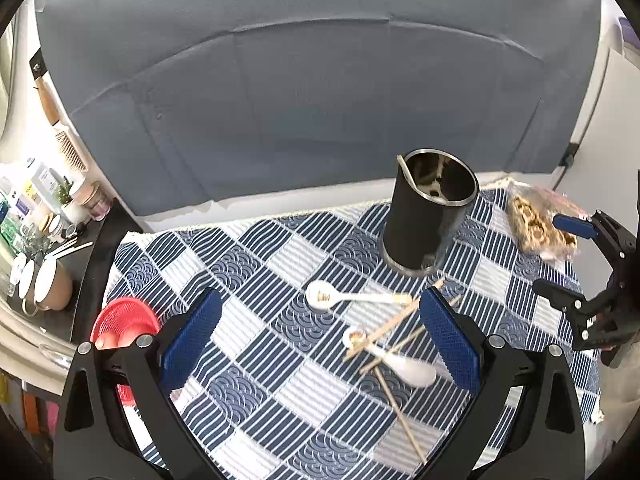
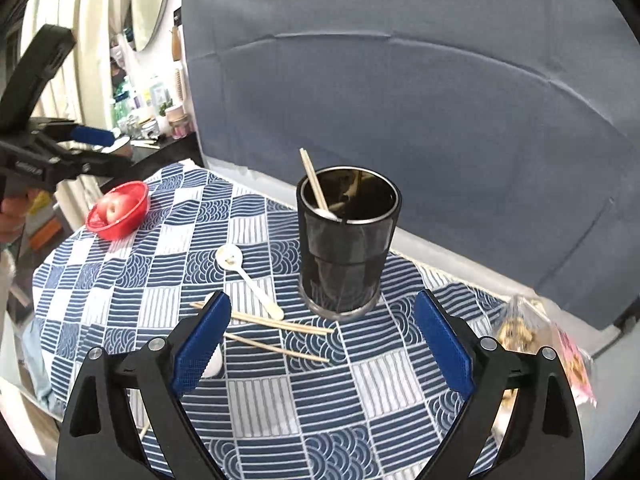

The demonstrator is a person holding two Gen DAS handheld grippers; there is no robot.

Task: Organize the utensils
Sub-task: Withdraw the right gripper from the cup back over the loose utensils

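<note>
Both grippers wide open w/ nothing held, left gripper (image 1: 320,336), right gripper (image 2: 322,340), black holder (image 2: 347,240) upright on checked cloth (image 2: 132,280) w/ chopsticks (image 2: 314,180) inside, spoons (image 1: 352,298) + loose chopsticks (image 2: 280,324) lying just in front.

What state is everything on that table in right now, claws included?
Left claw: open, empty.
Right claw: open, empty.
Black cup: upright, with a pair of chopsticks and a spoon inside.
Two spoons: lying flat on the cloth.
Loose chopsticks: scattered flat on the cloth.
Red bowl: upright, holding an apple.
Snack bag: lying flat.
</note>
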